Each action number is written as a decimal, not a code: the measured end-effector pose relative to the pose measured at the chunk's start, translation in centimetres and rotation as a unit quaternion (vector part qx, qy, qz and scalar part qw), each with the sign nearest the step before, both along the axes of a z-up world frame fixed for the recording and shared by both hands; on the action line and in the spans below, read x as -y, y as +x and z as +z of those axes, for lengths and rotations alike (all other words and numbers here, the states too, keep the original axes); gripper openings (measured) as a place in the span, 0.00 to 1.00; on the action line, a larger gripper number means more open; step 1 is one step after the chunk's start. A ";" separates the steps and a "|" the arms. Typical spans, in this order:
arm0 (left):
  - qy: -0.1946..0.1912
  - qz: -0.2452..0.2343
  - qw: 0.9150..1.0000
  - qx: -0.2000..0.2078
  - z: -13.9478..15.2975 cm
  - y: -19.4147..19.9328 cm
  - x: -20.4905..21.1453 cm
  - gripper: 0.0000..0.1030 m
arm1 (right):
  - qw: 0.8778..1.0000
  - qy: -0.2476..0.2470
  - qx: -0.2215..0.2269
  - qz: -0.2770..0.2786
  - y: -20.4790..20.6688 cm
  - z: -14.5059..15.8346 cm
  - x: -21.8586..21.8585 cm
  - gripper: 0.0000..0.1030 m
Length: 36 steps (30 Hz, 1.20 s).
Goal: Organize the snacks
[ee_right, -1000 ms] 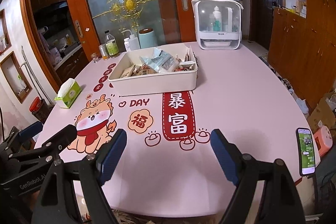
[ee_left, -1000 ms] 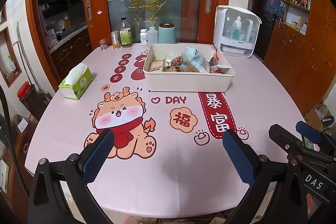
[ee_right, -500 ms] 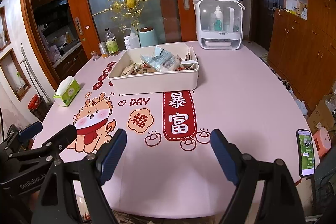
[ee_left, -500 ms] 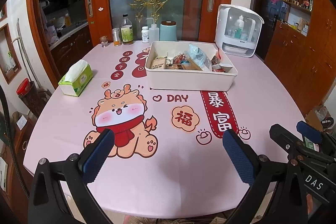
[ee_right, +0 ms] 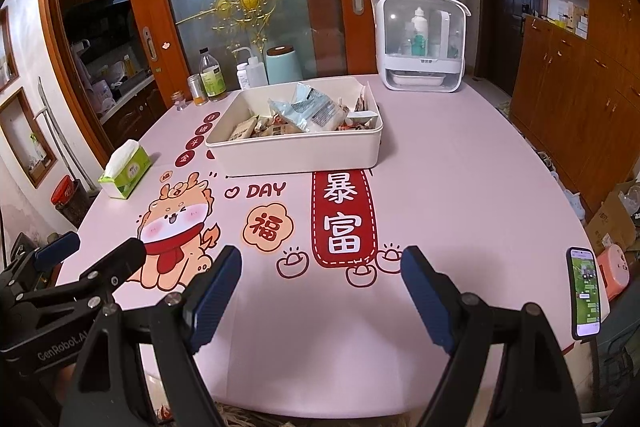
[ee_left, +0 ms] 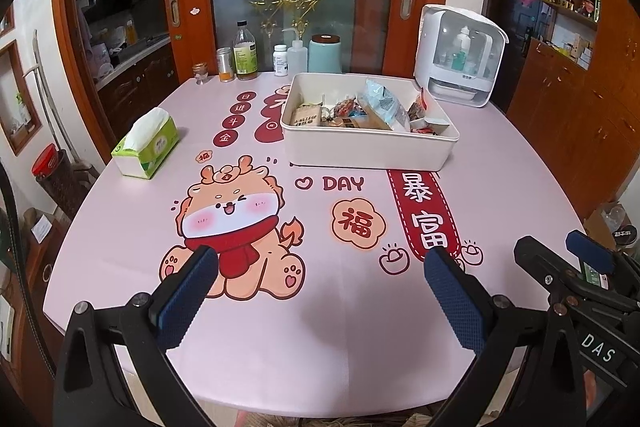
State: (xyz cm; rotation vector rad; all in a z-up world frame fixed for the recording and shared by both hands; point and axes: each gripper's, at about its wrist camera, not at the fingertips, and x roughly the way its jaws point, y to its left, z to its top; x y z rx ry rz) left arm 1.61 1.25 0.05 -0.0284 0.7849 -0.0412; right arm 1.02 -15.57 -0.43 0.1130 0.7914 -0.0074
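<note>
Your left gripper (ee_left: pixel 320 275) hangs over the near edge of the pink table (ee_left: pixel 320 331) with its blue pads wide apart and nothing between them; your right gripper (ee_right: pixel 320 275) sits just beside it, equally wide and equally empty, its tips over the bare cloth in front of the printed red banner (ee_right: pixel 344 215). Beyond the pads lies the cartoon dragon print (ee_left: pixel 232 223), towards the left in both views; a phone (ee_right: pixel 585 293) stands at the table's right edge, near your right gripper. Farther on, well apart from both grippers and roughly straight ahead, the white bin (ee_left: pixel 368 147) rests on the cloth; the snacks (ee_left: pixel 384 107) are heaped inside it, a pale blue bag uppermost, smaller packets around it. A green tissue box (ee_left: pixel 146 143) lies off to the bin's left; at the far edge stand bottles (ee_left: pixel 245 53), a mint canister (ee_left: pixel 325 53) and a white appliance (ee_left: pixel 460 55) before the glass door.
</note>
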 end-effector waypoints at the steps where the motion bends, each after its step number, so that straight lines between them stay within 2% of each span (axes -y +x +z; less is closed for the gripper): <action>1: 0.000 0.001 1.000 0.000 0.0 0.0 0.0 0.99 | 1.000 0.000 -0.001 0.000 0.0 0.0 0.0 0.80; 36: 0.006 0.011 1.000 -0.002 -1.0 0.4 -0.3 0.99 | 1.000 -0.002 -0.018 0.000 0.8 -1.0 -0.5 0.80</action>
